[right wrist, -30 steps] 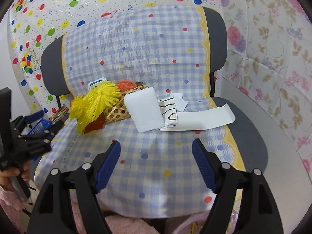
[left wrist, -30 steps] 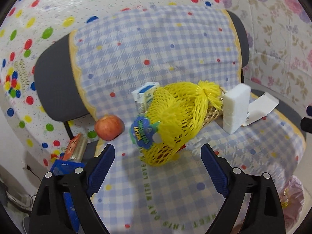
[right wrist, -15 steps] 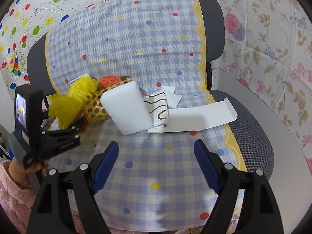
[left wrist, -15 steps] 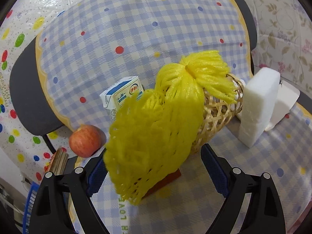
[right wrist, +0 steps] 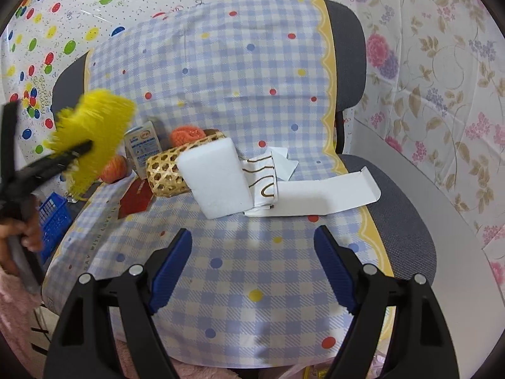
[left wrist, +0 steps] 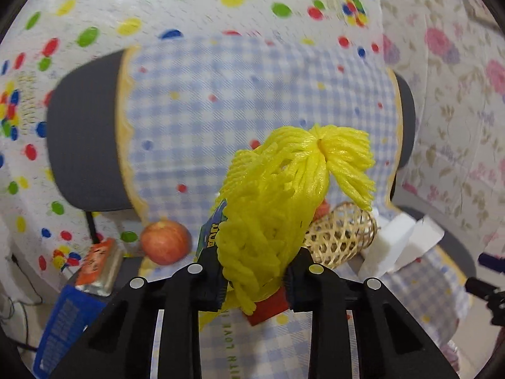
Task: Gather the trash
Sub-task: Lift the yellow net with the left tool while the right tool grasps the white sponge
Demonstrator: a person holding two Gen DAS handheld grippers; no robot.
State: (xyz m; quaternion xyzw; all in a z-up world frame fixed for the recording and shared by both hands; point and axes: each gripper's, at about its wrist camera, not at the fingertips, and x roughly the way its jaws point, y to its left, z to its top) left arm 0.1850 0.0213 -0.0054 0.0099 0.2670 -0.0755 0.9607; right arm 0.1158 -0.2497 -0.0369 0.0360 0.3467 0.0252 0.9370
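My left gripper (left wrist: pixel 254 279) is shut on a yellow foam fruit net (left wrist: pixel 284 195) and holds it up off the chair seat; the net also shows in the right wrist view (right wrist: pixel 91 132), in the air at the left. My right gripper (right wrist: pixel 252 268) is open and empty over the front of the checked seat cover (right wrist: pixel 252 284). Ahead of it lie a white foam block (right wrist: pixel 217 180), a crumpled paper cup (right wrist: pixel 262 180) and a flat white card box (right wrist: pixel 328 195). A red wrapper (right wrist: pixel 135 200) lies by a bamboo basket (right wrist: pixel 167 173).
An apple (left wrist: pixel 165 241) and a small milk carton (right wrist: pixel 143 147) sit at the seat's left rear. An orange thing (right wrist: pixel 186 134) lies in the basket. A blue crate (right wrist: pixel 52 221) stands left of the chair. The chair back rises behind; covered walls surround it.
My left gripper closed on the yellow net and lifted it off the basket and seat, toward the left. My right gripper stayed open and moved a little closer to the seat.
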